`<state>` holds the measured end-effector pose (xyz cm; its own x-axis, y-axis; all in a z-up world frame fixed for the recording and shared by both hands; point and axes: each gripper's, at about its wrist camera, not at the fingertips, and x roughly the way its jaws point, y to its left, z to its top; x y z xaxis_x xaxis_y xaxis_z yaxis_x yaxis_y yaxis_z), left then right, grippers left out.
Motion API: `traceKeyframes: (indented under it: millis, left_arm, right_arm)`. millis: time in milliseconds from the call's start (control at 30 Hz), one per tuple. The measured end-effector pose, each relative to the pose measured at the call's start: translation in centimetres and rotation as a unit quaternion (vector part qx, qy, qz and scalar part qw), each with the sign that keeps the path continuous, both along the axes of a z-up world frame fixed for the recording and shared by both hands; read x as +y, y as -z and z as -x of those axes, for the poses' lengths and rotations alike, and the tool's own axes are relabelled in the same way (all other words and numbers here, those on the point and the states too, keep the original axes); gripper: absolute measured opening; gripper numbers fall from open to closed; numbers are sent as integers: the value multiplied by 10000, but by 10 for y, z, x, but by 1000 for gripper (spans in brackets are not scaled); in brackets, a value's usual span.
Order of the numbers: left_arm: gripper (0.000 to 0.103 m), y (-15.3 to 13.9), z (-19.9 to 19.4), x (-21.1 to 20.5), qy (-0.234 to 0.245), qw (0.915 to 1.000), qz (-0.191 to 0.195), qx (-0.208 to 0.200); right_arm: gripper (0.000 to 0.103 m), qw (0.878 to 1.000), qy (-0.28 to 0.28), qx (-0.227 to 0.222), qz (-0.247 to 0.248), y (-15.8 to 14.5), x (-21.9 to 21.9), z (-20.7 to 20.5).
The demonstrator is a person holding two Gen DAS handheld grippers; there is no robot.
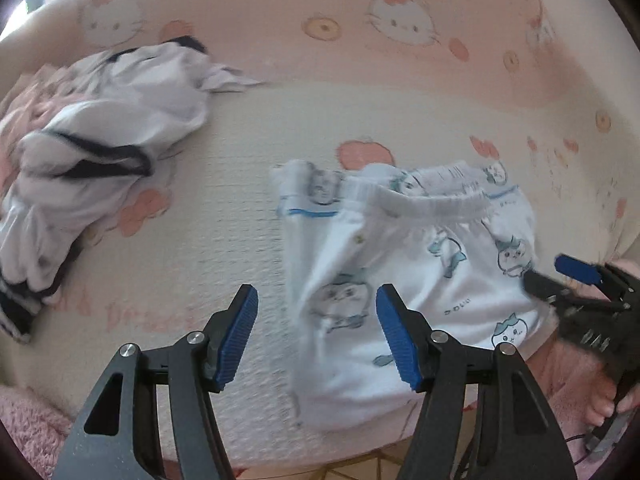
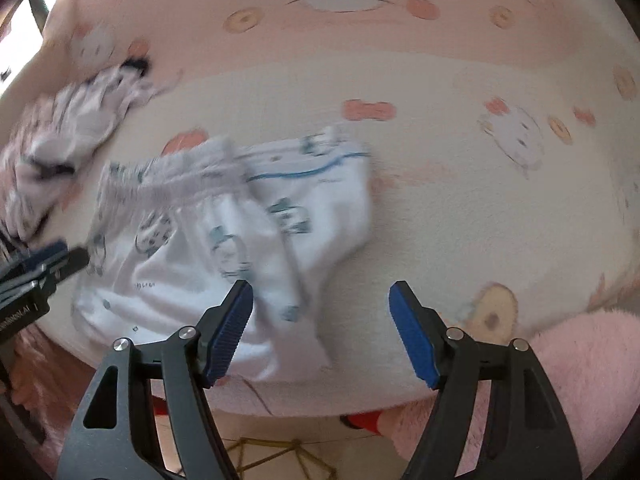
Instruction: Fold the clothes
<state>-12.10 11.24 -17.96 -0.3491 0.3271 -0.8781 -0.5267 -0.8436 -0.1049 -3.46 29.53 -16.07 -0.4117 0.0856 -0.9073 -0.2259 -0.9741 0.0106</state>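
Lying near the front edge of the pink cat-print bedspread (image 1: 400, 92): white printed shorts (image 1: 400, 264), loosely bunched, waistband away from the edge. Left gripper (image 1: 316, 336) spread, empty, above shorts. Right gripper (image 2: 320, 336) spread, empty. White dark-trimmed garment (image 1: 100, 128) crumpled toward the left edge.

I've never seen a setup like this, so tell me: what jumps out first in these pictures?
The white shorts with little cartoon animals lie front and centre on a pink-and-cream cat-print blanket. Two pairs of black fingers with blue pads frame them: the left gripper and the right gripper, both spread open and holding nothing. Far left, a crumpled white garment with dark trim waits in a heap.
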Motion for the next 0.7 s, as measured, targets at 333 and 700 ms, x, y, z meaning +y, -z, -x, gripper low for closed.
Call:
traceKeyframes:
  millis: [333, 700]
  left_arm:
    - [65, 3, -6, -16, 26, 9997, 132, -227]
    - [65, -5, 6, -50, -502, 9983, 188, -208]
  right_arm:
    - [73, 9976, -338, -126, -591, 24, -31, 19]
    - [73, 9987, 432, -130, 225, 10, 34, 4]
